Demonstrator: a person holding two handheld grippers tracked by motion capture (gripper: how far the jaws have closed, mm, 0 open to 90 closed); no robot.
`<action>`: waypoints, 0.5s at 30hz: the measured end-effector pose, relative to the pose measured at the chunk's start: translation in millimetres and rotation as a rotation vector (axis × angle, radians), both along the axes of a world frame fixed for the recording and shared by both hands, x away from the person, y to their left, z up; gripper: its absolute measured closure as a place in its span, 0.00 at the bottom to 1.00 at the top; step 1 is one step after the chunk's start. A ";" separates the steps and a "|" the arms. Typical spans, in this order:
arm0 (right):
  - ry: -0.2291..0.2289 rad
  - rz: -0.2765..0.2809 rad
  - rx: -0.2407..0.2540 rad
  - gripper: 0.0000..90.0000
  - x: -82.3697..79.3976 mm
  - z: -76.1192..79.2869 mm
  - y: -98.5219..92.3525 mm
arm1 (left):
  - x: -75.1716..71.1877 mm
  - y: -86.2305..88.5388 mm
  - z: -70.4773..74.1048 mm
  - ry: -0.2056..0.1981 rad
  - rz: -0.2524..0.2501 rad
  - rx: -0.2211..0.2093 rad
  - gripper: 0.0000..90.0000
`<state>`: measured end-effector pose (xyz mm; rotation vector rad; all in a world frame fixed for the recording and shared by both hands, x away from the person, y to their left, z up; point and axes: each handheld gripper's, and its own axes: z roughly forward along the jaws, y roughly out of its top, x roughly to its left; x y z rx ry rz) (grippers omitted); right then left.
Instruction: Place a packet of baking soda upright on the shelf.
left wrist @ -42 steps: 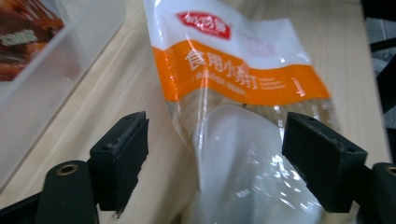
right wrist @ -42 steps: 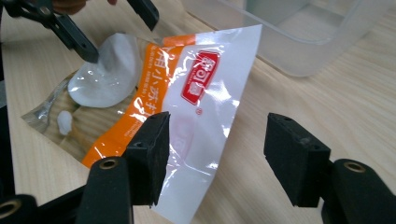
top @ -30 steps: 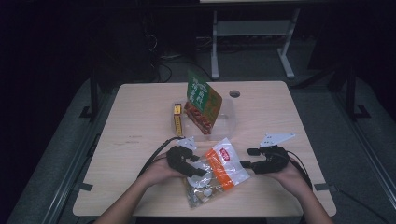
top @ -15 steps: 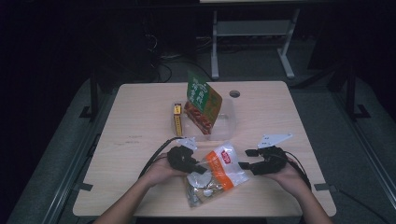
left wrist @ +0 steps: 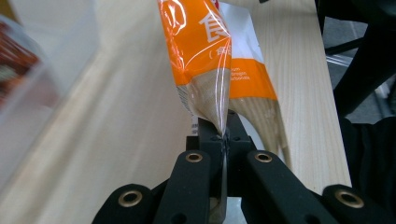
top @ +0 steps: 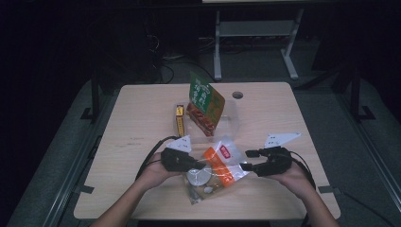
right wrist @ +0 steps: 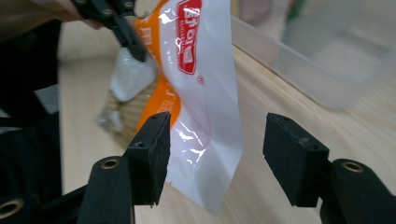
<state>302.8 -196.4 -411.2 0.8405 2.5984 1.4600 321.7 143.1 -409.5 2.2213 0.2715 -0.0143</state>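
Now my left gripper point(top: 201, 165) has just been closing, and its jaws pinch the edge of the snack bag point(top: 218, 166) flat between them; in the left gripper view the crinkled clear film of the bag point(left wrist: 210, 70) rises straight out of the shut pads. The bag is glossy plastic, orange and white with a red label, clear at its lower end where pale round pieces show through. It sits at the lower centre of the high view, between my two hands, its near end on the light wood-grain table point(top: 142, 123).

My right gripper point(top: 247, 160) stands about half open, gripping nothing: in the right gripper view its two square black pads point(right wrist: 154, 149) flank the bag's white corner point(right wrist: 205, 140), which hangs between them without either pad pressing on it.

Above the bag in the high view stands a clear plastic box point(top: 227, 120) with a green and red packet point(top: 204, 101) leaning up out of it, and a slim yellow stick pack point(top: 179, 120) lies just to its left. The table is bare wood to the left and right of these, with room on both sides; its near edge runs just below my wrists.

Compared with a second ago, the bag's left side is lifted off the wood and the left hand sits a little higher.
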 end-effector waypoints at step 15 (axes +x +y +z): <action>-0.012 0.277 0.044 0.46 41.5 40.5 55.1 | -8.8 33.6 22.7 -0.089 0.003 -0.045 1.00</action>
